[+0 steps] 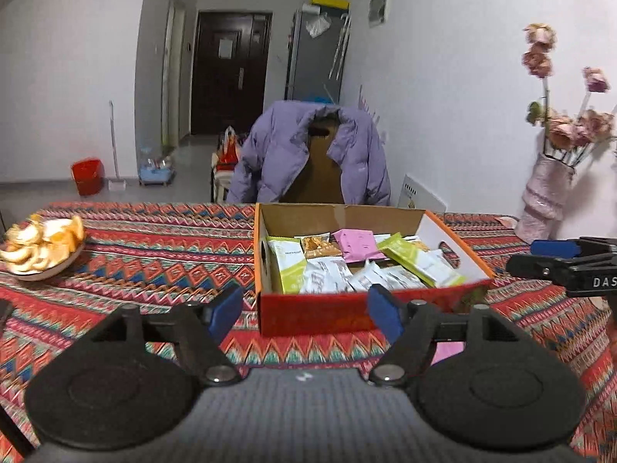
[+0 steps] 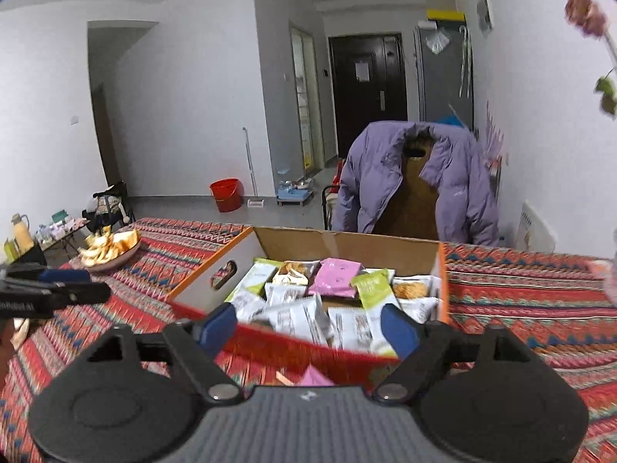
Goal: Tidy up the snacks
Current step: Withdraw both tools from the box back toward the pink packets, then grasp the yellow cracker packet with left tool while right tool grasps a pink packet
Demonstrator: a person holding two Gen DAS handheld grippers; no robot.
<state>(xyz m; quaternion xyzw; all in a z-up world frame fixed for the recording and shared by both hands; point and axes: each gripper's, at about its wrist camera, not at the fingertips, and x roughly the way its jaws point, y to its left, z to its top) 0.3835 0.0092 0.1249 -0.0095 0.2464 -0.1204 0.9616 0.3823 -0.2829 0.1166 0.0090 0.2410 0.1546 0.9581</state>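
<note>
Snacks (image 1: 366, 266) sit packed in the open cardboard box (image 1: 347, 312) straight ahead of my left gripper (image 1: 304, 308), box on the patterned tablecloth (image 1: 154, 254); white, green, pink and brown wrappers all jumbled inside. Left gripper jaws wide, nothing between the blue pads, hanging short of the box's near wall. Right gripper (image 2: 308, 328) also spread wide and empty, just in front of the same near wall, slightly right of centre; frame is blurred so edges are soft. One pink packet (image 2: 314, 378) lies on the cloth outside the box, directly below my right gripper, partly hidden by the housing; a pink patch shows by my left gripper's right finger too, probably the same one, can't confirm. My read: most is already boxed, this stray is the leftover. To do it well I'd tip the right gripper down, straddle the packet across its short side, close gently so the wrapper doesn't crumple or slip, lift clear of the box wall, drop it into the gap at the back. Keep left gripper off to its side, avoid nudging the box. Plate of orange peel (image 1: 42, 247) far to my left, irrelevant
</note>
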